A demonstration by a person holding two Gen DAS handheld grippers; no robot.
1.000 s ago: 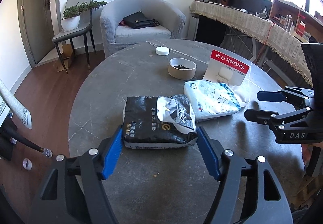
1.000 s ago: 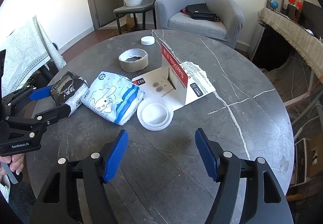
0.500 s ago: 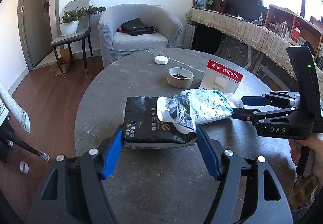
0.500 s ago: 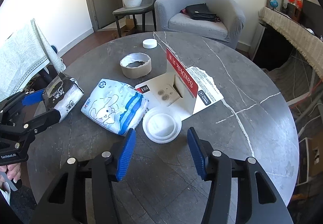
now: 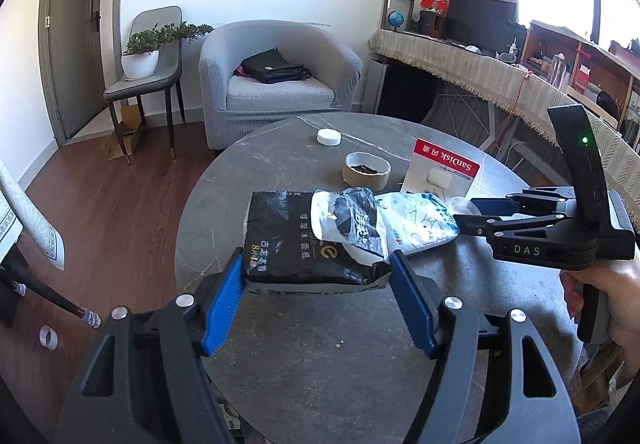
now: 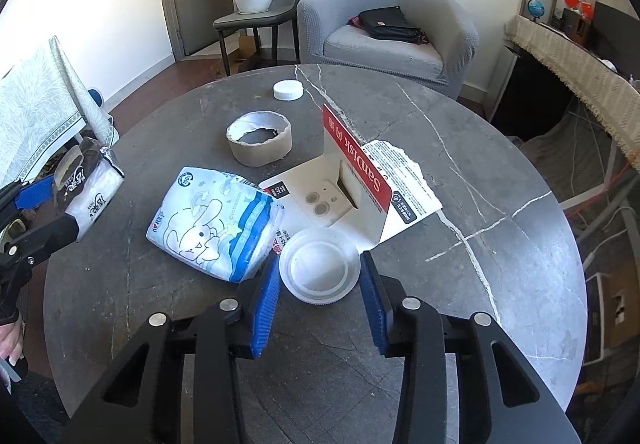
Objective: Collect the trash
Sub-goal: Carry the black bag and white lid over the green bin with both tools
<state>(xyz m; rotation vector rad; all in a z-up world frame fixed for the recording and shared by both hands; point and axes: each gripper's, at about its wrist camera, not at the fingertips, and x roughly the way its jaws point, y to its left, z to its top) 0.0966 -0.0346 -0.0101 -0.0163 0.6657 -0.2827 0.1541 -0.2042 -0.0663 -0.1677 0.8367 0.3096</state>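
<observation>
A black tissue pack [image 5: 312, 240] with a torn white flap hangs above the round grey table [image 5: 320, 356], and my left gripper [image 5: 316, 268] is shut on its two sides. The right wrist view shows that pack [image 6: 88, 180] and the left gripper [image 6: 40, 212] at the table's left edge. A white plastic lid [image 6: 320, 264] lies flat on the table between my right gripper's [image 6: 320, 268] blue pads. Its jaws are closing, and the pads meet the lid's rim on both sides. A person's hand holds the right gripper [image 5: 468, 212], seen side-on at the right.
A white-and-blue wipes pack [image 6: 216, 224] lies just left of the lid. A torn red-and-white SanDisk card [image 6: 360, 184] stands behind it. Farther back sit a cardboard ring [image 6: 260, 144] and a white cap [image 6: 288, 90]. A grey armchair [image 6: 388, 32] stands beyond the table.
My right gripper has moved forward to the white lid and its jaws have narrowed around it. The left gripper has lifted the black pack a little, up off the table.
</observation>
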